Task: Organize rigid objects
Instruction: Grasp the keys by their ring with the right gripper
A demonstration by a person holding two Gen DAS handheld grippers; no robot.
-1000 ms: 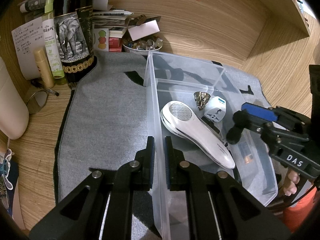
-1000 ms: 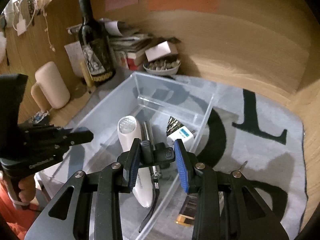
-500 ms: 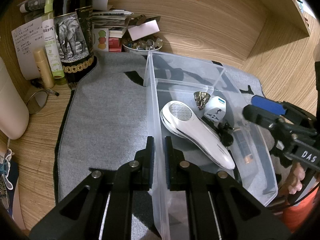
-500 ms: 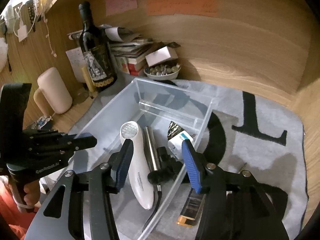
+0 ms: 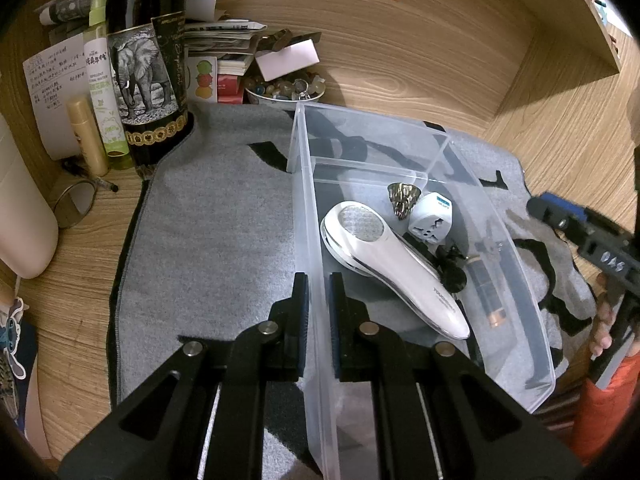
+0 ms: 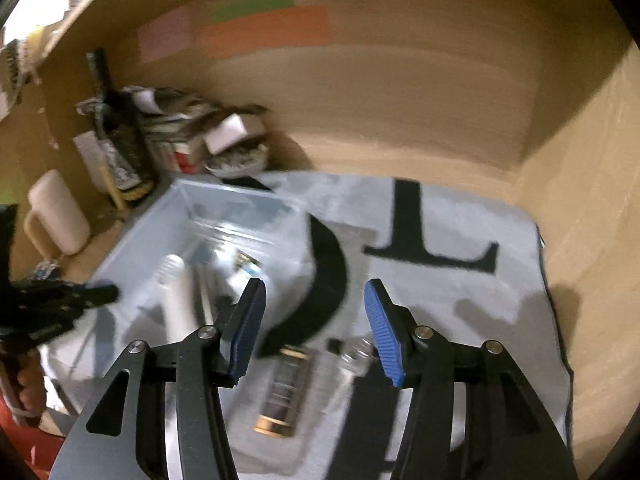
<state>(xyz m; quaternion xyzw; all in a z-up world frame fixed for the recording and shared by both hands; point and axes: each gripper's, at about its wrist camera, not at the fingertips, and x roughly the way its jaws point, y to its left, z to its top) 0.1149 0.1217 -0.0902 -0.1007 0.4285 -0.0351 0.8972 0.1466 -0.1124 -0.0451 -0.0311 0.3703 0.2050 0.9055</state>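
While left tool (image 5: 317,292) pinches clear plastic bin (image 5: 308,216) wall, ribbed blue right tool (image 6: 315,320) gapes.

Wooden desk (image 5: 400,76), grey mat (image 5: 216,240), wine bottle (image 5: 146,64), bowl of stones (image 5: 284,90), stacked papers (image 5: 220,36)

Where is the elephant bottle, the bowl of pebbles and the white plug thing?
Elephant bottle (image 5: 144,76), left wrist view, elephant label.
Bowl of pebbles (image 5: 286,92), left wrist view, on the stones.
White travel adapter (image 5: 430,224), left wrist view, socket face.

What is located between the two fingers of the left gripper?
In the left wrist view, the left gripper has the clear bin's thin side wall between its fingers, which close on it.
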